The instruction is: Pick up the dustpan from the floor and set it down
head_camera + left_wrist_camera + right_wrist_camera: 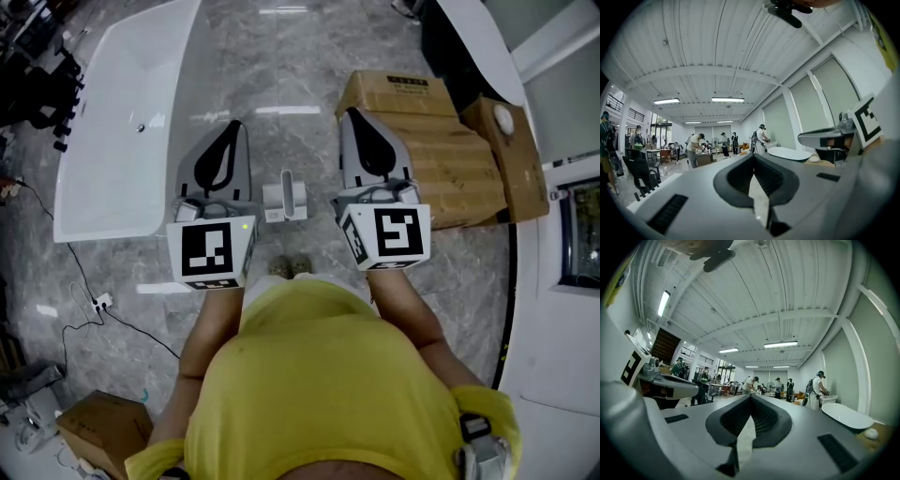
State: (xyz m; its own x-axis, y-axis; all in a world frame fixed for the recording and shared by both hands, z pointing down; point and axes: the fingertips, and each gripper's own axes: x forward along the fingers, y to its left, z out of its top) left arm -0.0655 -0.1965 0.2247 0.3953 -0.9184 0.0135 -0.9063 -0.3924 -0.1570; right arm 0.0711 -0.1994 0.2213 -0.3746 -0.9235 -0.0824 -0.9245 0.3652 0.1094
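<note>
The dustpan point(284, 197), white and grey, rests on the marble floor ahead of my feet. It shows only in the head view, in the gap between the two grippers and well below them. My left gripper point(234, 127) is held up level to the dustpan's left, its jaws meeting at the tips with nothing between them. My right gripper point(349, 112) is held level to its right, also shut and empty. In the left gripper view the closed jaws point(753, 155) point across a large hall. The right gripper view shows the same over its closed jaws point(750, 395).
A white bathtub point(131, 122) lies at the left and stacked cardboard boxes point(441, 141) at the right. A cable with a power strip point(101, 302) runs across the floor at lower left, near another box point(103, 427). Several people point(696, 149) work far off in the hall.
</note>
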